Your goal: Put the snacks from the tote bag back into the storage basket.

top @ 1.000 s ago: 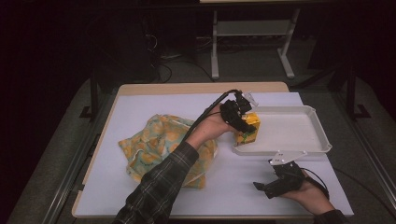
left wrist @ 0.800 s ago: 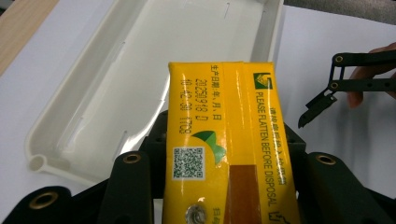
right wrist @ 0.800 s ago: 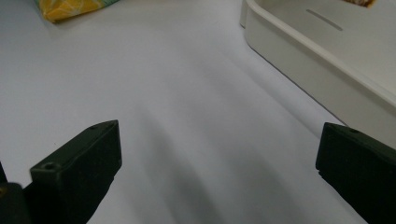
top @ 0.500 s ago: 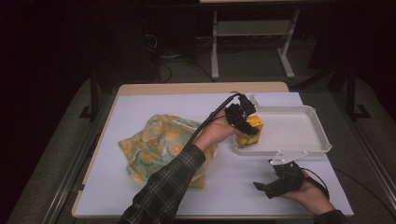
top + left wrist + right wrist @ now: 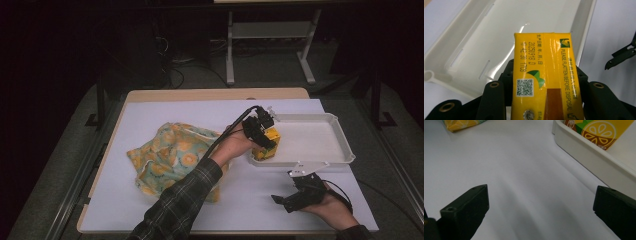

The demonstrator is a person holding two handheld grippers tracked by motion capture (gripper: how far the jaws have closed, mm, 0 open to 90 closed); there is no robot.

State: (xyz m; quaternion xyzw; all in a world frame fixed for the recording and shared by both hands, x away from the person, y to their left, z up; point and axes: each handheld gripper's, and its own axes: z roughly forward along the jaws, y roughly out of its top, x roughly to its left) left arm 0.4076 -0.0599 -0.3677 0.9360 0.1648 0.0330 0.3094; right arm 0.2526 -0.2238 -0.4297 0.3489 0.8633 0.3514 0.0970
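Holding a yellow drink carton (image 5: 267, 143) between its jaws, the left tool (image 5: 260, 131) hangs over the near left corner of the white tray (image 5: 345, 142), which sits on the right half of the counter (image 5: 210, 107). The jaws are clamped on the carton's two broad sides, as the left gripper view shows: the carton (image 5: 546, 75) runs straight out from between the black jaws, so its long axis follows the tool's own line, with the printed end pointing into the tray's (image 5: 456, 50) open floor. From the high view the carton's lower end looks to be at or just inside the tray's rim; whether it already rests on the tray floor I cannot tell.

What the setting-down turns on, I judge, is that the free floor of the tray lies ahead and to the right of the carton, while the near wall is directly beneath it, so the carton has to clear that wall.

Resting low on the counter in front of the tray, the right tool (image 5: 295, 197) has its jaws wide apart with nothing between them. Its own view shows the carton (image 5: 599, 131) beyond the tray wall (image 5: 586, 155). A patterned cloth (image 5: 172, 155) lies crumpled to the left, well apart from the tray.
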